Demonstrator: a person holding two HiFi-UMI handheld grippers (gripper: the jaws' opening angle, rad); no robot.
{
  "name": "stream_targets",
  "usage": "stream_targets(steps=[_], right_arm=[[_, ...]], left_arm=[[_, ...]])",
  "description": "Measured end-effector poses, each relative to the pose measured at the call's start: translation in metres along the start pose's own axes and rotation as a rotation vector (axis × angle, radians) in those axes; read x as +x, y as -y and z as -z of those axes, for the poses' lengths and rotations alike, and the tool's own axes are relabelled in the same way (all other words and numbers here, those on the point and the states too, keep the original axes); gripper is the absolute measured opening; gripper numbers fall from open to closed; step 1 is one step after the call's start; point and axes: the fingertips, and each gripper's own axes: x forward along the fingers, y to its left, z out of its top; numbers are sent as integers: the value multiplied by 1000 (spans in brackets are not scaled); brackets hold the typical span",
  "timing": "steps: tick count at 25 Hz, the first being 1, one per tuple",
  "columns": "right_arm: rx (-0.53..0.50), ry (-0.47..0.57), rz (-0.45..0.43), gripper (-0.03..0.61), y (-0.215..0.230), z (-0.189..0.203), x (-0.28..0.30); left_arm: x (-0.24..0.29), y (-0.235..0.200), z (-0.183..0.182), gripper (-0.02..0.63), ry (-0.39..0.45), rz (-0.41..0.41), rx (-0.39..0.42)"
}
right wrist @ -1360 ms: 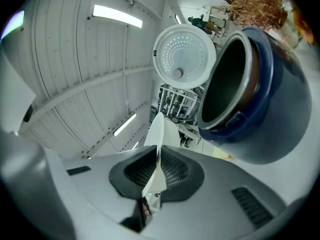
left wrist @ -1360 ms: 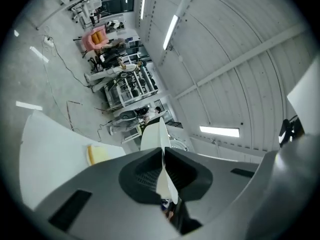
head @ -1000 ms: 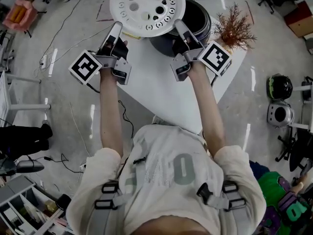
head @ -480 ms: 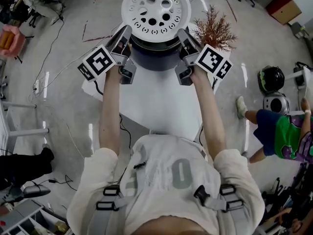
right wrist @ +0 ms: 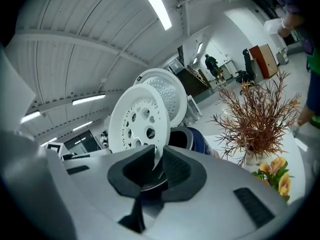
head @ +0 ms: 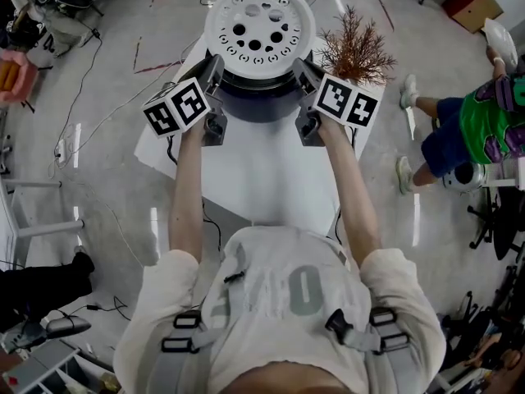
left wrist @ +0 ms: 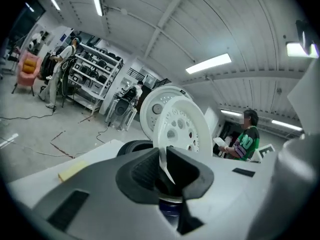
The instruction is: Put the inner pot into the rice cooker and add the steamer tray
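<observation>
White table (head: 254, 175) bears the dark blue rice cooker (head: 259, 103). Just above the cooker's mouth hangs the perforated steamer tray (head: 259, 29), its thin rim pinched on opposite sides by the left gripper (head: 215, 62) and right gripper (head: 303, 62). I'd lower both sides together, level and centred; whether a pot sits inside is hidden

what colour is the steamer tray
White, pierced with round holes. The steamer tray shows best in the head view.
</observation>
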Motion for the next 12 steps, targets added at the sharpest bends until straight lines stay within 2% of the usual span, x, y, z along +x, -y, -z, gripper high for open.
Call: stream_targets(steps=[3,6,9,12], right_arm=[[-35,-49,21,61,1,6,3],[-24,-93,15,61,4,9,5],[-22,-110,5,63,6,7,3],[-49,-124,17,63,6,9,4]], left_arm=[[2,-8,6,42,-40,-42,15],[3,-11,11,44,-77,-66,-11],[5,-9,13,48,-98,-77,-20],[7,-13,18,49,-125,-109,5]])
